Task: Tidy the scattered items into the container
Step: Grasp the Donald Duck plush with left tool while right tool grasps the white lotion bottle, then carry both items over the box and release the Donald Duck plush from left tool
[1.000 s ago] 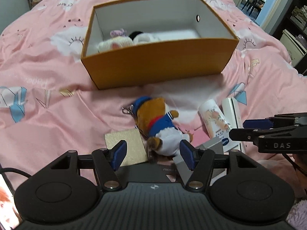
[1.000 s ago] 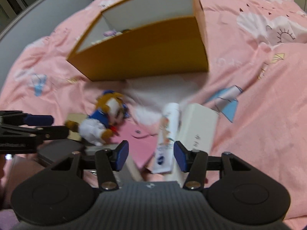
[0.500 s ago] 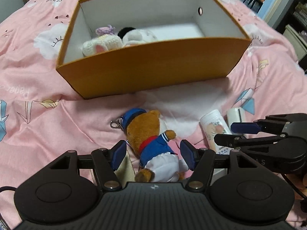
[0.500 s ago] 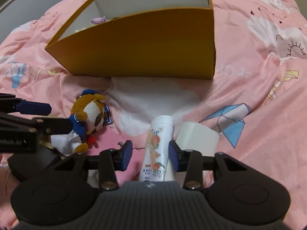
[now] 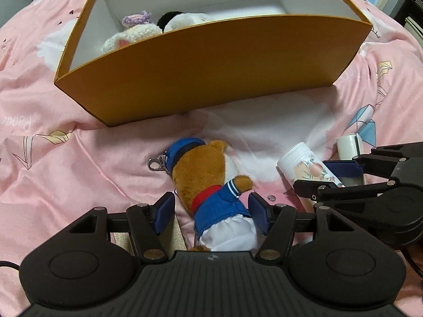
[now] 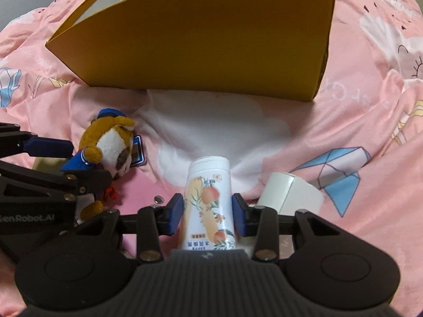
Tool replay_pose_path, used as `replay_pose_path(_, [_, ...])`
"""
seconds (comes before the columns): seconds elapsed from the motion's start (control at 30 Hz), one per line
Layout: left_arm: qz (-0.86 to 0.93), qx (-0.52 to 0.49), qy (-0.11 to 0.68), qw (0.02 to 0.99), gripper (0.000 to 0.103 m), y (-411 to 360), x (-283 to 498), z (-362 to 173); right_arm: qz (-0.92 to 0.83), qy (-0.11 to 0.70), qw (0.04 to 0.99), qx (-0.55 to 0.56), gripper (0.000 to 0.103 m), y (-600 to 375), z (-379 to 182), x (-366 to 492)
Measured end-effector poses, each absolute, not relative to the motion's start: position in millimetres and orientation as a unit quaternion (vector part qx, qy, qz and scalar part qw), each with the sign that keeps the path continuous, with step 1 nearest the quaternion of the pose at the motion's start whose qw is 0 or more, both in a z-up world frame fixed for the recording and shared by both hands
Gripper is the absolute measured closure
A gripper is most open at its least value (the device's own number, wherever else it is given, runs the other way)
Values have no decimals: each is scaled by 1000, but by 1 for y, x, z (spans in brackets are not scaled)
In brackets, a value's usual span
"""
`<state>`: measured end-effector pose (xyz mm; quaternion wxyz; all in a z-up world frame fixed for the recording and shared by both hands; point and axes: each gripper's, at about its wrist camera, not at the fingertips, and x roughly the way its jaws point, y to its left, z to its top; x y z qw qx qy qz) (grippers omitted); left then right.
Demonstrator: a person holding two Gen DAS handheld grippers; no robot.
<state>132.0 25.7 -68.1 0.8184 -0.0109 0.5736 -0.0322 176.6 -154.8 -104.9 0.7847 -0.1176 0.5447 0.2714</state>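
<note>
An open orange box [image 5: 211,60] with a white inside stands on the pink bedcover; it also shows in the right wrist view [image 6: 201,37]. Soft toys [image 5: 137,33] lie inside it. A brown plush keychain in blue sailor clothes [image 5: 211,185] lies in front of the box, between the open fingers of my left gripper [image 5: 211,215]. A white peach-print tube [image 6: 208,203] lies between the fingers of my right gripper [image 6: 208,212], which stand close to its sides but open. The tube [image 5: 304,166] and plush [image 6: 105,148] show in both views.
A white rectangular box [image 6: 290,194] lies just right of the tube. A gold card [image 5: 174,235] lies under my left finger, a pink card [image 6: 137,192] between the two grippers. The two grippers are close side by side. The bedcover [image 5: 53,158] is rumpled.
Both grippers have moved forward and down toward the box. The plush now sits between my left fingers, and the tube between my right fingers, which have narrowed.
</note>
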Motion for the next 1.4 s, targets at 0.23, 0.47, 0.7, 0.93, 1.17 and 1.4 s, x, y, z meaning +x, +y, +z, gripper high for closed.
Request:
replay_pose_path(0.23, [-37, -18, 577, 815, 38, 32, 130, -65, 289, 568, 768, -62, 63, -166, -98, 177])
replay_pose_path(0.47, [-41, -29, 589, 806, 47, 35, 132, -64, 295, 582, 756, -45, 66, -163, -102, 177])
replay_pose_path(0.7, [-40, -20, 596, 802, 47, 30, 140, -76, 299, 580, 757, -26, 70, -160, -105, 183])
replay_pose_path(0.93, [-40, -26, 590, 806, 53, 31, 140, -82, 310, 575, 757, -23, 65, -150, -111, 189])
replay_pose_path(1.17, [-40, -30, 580, 813, 59, 33, 133, -78, 316, 560, 765, -32, 77, -142, -110, 187])
replay_pose_path(1.4, [-39, -36, 571, 819, 60, 37, 127, -75, 325, 554, 766, -12, 81, -154, -99, 183])
